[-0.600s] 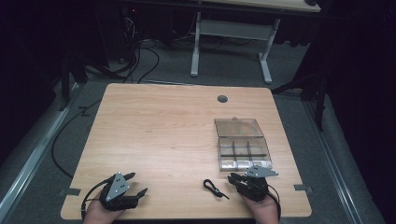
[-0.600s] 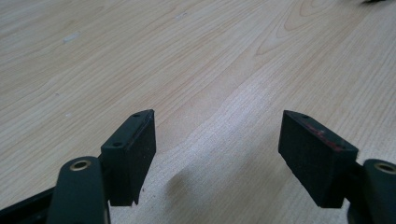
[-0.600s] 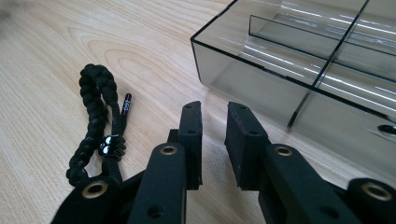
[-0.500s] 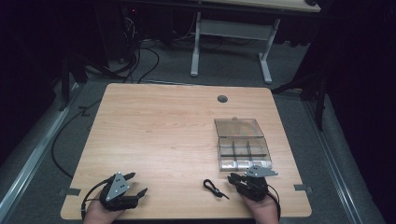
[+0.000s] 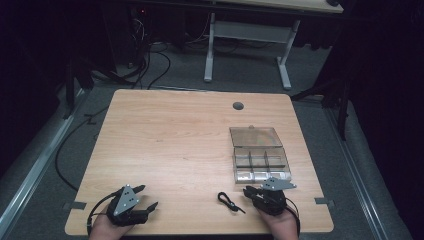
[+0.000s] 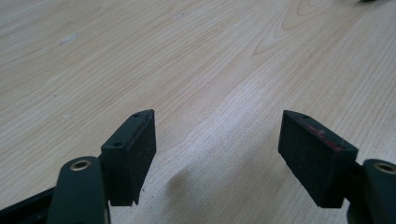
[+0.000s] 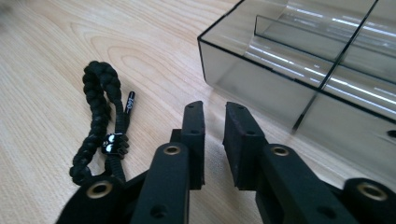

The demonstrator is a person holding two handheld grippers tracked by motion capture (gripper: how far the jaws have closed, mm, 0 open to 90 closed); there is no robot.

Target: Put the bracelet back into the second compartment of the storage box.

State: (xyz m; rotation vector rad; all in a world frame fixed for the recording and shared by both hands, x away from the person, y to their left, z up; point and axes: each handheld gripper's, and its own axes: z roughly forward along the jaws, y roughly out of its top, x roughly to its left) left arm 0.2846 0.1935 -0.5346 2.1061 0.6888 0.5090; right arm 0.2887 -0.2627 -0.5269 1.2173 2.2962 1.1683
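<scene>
The left gripper (image 5: 145, 197) rests at the near left edge of the wooden table (image 5: 170, 140), jaws spread wide; the left gripper view confirms bare wood between them and nothing held. The right gripper (image 5: 248, 191) sits at the near right edge, just in front of the clear compartment box (image 5: 260, 159). From above its jaws cannot be judged; the right gripper view shows them almost together, a narrow gap remaining and nothing between them. The black braided cord (image 5: 229, 201) lies flat on the table just beside that gripper, apart from it. The right gripper view resolves the cord's plaited loop (image 7: 95, 116), a small bead and a metal-tipped end. The high view alone shows the box lid lying open.
</scene>
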